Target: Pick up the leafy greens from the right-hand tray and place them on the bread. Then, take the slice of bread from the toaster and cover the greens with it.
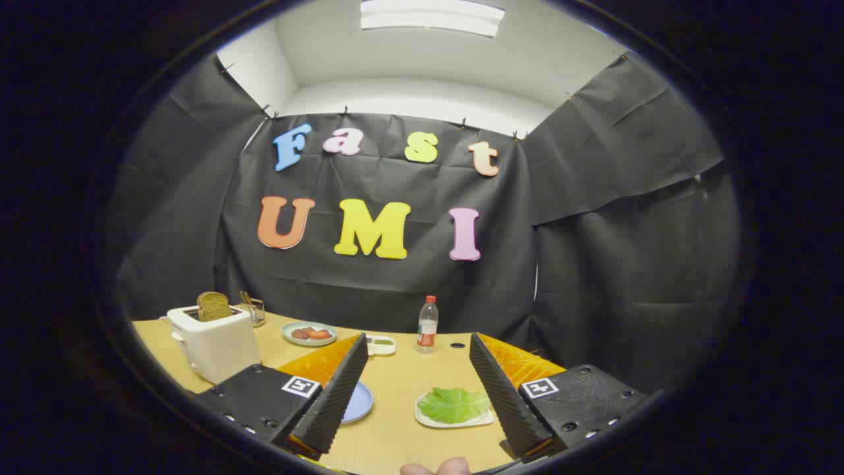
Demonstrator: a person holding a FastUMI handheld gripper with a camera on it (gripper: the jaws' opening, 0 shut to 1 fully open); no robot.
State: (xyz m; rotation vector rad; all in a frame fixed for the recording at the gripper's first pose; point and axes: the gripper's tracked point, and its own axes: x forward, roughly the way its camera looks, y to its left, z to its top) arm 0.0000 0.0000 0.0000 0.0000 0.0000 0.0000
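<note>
- While the fingers (419, 389) stand wide apart and empty above the counter (395, 442), greens (453, 404) lie on a white tray (422, 414) between them, nearer the right finger.
- Advice: descend over the leaf middle, close gently.
- Toaster (214, 343), beyond the left finger, holds bread (213, 306).
- Bottle (428, 324): label unreadable.

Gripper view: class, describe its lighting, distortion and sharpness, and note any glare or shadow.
Gripper view: a ceiling light panel lights the booth evenly; fisheye bends the table edge and walls; the toaster, bottle and leafy greens look sharp; no strong glare; the open gripper casts only faint shadows.
</note>
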